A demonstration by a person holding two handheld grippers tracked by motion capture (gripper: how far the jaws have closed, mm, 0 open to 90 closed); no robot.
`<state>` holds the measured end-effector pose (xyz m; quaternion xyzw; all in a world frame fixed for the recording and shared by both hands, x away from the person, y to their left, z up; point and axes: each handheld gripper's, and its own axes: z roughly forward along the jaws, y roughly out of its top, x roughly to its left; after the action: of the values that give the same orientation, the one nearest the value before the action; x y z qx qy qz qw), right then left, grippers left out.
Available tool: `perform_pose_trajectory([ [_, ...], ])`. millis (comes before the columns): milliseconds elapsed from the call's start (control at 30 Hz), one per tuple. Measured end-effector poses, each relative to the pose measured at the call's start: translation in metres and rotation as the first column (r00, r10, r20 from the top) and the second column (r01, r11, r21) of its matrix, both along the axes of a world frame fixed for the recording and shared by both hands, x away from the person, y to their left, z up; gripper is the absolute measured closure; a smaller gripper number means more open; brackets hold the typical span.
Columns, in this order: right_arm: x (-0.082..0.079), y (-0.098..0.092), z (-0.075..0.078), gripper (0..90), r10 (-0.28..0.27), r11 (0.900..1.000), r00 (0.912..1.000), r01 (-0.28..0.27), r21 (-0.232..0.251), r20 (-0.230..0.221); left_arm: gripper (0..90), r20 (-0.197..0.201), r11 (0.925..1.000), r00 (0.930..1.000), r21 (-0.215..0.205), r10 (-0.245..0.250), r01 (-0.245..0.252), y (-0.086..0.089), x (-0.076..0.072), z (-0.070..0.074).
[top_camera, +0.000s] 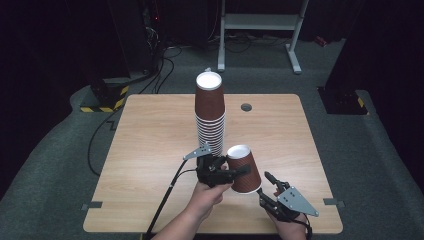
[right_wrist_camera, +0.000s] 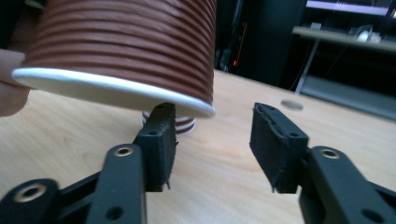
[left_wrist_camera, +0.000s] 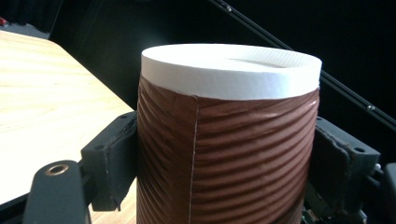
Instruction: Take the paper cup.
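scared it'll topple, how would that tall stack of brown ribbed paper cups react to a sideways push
The tall stack of brown ribbed paper cups is narrow and high on the wooden table, so it would likely tip. Being paper, it probably weighs little and slides easily.

The cup is ribbed brown paper with a smooth white matt base and rolled rim. The stack of cups looks the same. The table is pale wood grain, slightly glossy. The pads are matt black rubber.
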<state>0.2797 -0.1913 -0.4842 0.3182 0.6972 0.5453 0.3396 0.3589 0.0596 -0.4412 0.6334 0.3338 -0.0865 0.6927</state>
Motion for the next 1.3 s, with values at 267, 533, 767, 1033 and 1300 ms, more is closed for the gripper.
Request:
perform_pose_trajectory([
  [267,-0.007,0.003,-0.008,61.9,-0.007,0.999,0.9980,0.004,0.039,0.063,19.6,-0.011,0.9998,0.9998,-0.004,-0.017,0.017,-0.007,0.000,-0.002],
  [533,-0.009,0.005,-0.007,65.3,-0.009,0.999,0.9945,0.005,0.039,0.104,19.6,-0.015,0.9995,0.9994,-0.004,-0.030,0.030,-0.011,-0.002,-0.003],
  [767,-0.009,0.005,-0.008,67.9,-0.019,0.999,0.9929,0.014,0.041,0.118,19.6,-0.012,0.9994,0.9993,0.001,-0.035,0.036,-0.011,-0.003,-0.003],
  [1033,-0.010,0.005,-0.007,67.9,-0.033,0.999,0.9903,0.027,0.046,0.135,19.6,-0.017,0.9993,0.9992,0.001,-0.037,0.037,-0.010,-0.003,-0.005],
  [1300,-0.011,0.005,-0.006,70.3,-0.036,0.998,0.9894,0.030,0.047,0.141,19.6,-0.016,0.9993,0.9992,-0.001,-0.038,0.038,-0.011,-0.002,-0.005],
])
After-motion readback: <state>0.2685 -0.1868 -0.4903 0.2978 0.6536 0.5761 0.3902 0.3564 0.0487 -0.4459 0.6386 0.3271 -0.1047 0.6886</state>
